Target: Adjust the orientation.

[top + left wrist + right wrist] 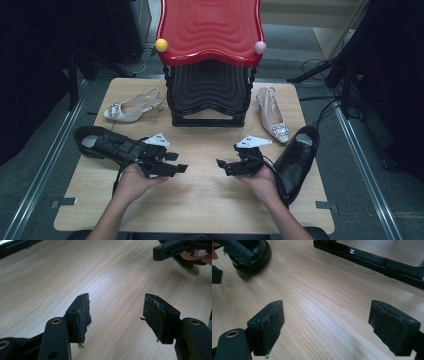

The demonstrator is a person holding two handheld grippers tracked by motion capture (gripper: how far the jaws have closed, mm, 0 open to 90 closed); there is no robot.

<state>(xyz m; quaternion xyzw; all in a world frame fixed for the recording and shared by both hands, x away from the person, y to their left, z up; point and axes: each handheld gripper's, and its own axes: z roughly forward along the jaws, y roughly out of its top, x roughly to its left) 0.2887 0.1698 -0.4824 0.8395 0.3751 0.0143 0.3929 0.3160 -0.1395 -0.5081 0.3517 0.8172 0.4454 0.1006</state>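
The pale wooden table (200,200) carries a red and black tiered plastic rack (210,60). No shoe is taken yet; I think the next move is a reach outward. The black leather shoe at left (102,145) lies just behind the left claw (176,162), the black glossy shoe at right (297,160) just beside the right claw (224,167). Both claws are spread, with nothing between the jaws.

The table (200,200) is pale matt wood grain; the black shoe (295,160) looks like glossy leather.
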